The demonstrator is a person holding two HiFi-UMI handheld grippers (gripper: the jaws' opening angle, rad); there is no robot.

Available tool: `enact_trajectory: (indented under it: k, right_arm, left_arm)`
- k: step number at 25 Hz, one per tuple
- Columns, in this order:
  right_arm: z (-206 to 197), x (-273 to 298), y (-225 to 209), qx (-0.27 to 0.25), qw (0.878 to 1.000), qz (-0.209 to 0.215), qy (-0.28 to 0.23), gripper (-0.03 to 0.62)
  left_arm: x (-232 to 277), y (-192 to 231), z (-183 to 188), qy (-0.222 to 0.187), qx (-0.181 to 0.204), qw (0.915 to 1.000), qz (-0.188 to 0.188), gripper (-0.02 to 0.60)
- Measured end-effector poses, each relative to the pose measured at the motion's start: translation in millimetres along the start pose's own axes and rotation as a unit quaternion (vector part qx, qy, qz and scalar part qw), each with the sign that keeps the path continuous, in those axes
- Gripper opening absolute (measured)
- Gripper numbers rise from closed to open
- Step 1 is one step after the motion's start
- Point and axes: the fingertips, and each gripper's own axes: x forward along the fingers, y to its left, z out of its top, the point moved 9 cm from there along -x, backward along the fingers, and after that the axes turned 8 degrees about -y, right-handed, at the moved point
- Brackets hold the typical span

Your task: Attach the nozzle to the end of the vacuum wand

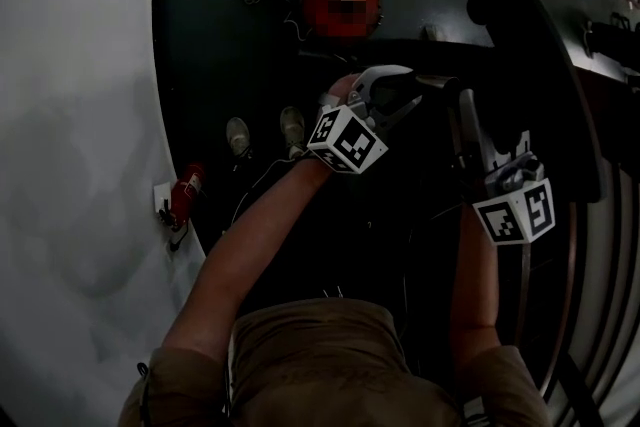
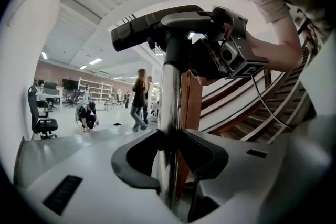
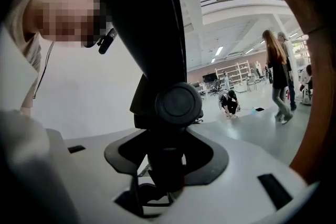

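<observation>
**Nozzle Held at the Wand's Tip, Both Grippers Clamped**

The vacuum wand [image 2: 170,97], a bright metal tube, is gripped between the closed jaws of the left gripper [image 2: 170,160]. The black nozzle [image 2: 152,26] is held at the wand's far end, and its jointed neck is clenched by the right gripper [image 3: 165,160]. Whether the joint is fully seated cannot be told.

For the step to be done well, the wand should be held steady while the nozzle's socket is lined up along the tube's axis and pushed straight on. A tilted push is likely to jam it.

Counted: one wand, one nozzle and two grippers, both loaded. In the hall beyond, one crouching person [image 2: 86,115], two standing people [image 2: 140,97] and one office chair [image 2: 42,113] are seen.
</observation>
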Motion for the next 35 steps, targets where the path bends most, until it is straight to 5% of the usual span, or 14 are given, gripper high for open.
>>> enact_trajectory:
  k: [9, 13, 21, 25, 35]
  right_arm:
    - [1, -11, -5, -0.032, 0.999, -0.023, 0.030, 0.192]
    - [3, -16, -11, 0.011, 0.998, -0.032, 0.055, 0.192]
    - [-7, -46, -26, 0.099, 0.993, -0.039, -0.049, 0.192]
    - [-6, -43, -21, 0.047, 0.998, -0.050, -0.005, 0.192]
    - [-5, -70, -30, 0.041, 0.999, -0.018, 0.018, 0.192]
  left_arm:
    - [12, -11, -2, 0.003, 0.018, 0.9979, -0.062, 0.140]
    - [12, -20, -4, 0.004, 0.023, 0.9965, -0.081, 0.138]
    - [20, -30, -7, 0.008, 0.025, 0.9925, -0.119, 0.140]
    - [27, -30, -7, 0.020, 0.048, 0.9839, -0.171, 0.140]
    - [25, -48, -5, 0.023, 0.040, 0.9845, -0.169, 0.138]
